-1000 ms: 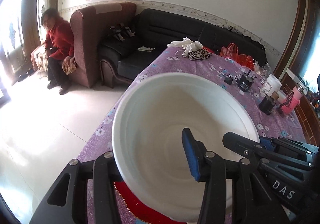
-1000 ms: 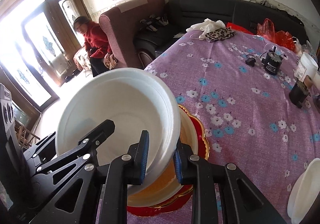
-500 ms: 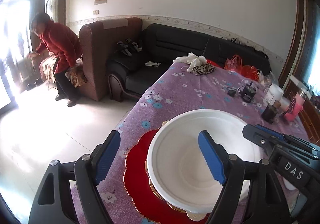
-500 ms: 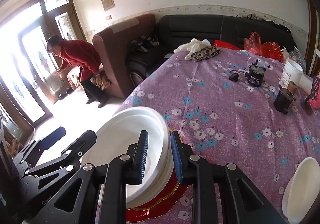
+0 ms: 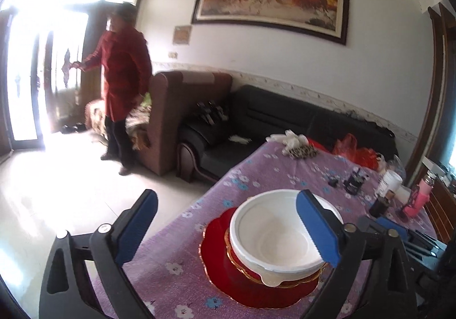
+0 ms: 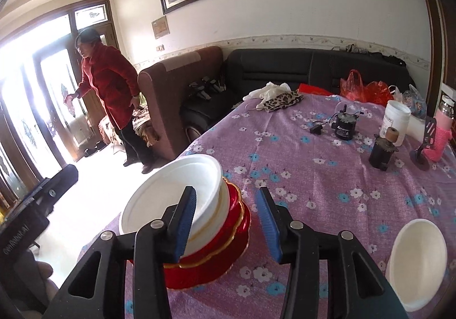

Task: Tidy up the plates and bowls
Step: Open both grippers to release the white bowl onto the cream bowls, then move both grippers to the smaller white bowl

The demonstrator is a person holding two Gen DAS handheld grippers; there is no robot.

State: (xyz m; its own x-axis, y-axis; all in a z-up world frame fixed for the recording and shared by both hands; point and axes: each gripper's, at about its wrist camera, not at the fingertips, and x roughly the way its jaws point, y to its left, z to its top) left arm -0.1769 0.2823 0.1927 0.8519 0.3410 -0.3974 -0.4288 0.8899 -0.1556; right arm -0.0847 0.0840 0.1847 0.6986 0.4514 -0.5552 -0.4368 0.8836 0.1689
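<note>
Left wrist view. One stack is shown near the edge of the purple flowered table (image 5: 279, 176): one white bowl (image 5: 273, 236) seated on a gold-rimmed dish, itself on one red plate (image 5: 219, 247). The left gripper (image 5: 226, 227) is seen with its jaws opening wide, nothing held between them; its right pad overlaps the bowl's rim in the picture only. A second ago the bowl was clamped at its rim and filled the view. One person in red (image 5: 122, 85), then seated, is now standing by the door.

Right wrist view. Two white bowls are counted: the stacked one (image 6: 173, 196) and a separate small bowl (image 6: 416, 262), well right of the stack. The right gripper (image 6: 226, 225) is opening, released from the rim formerly pinched.
</note>
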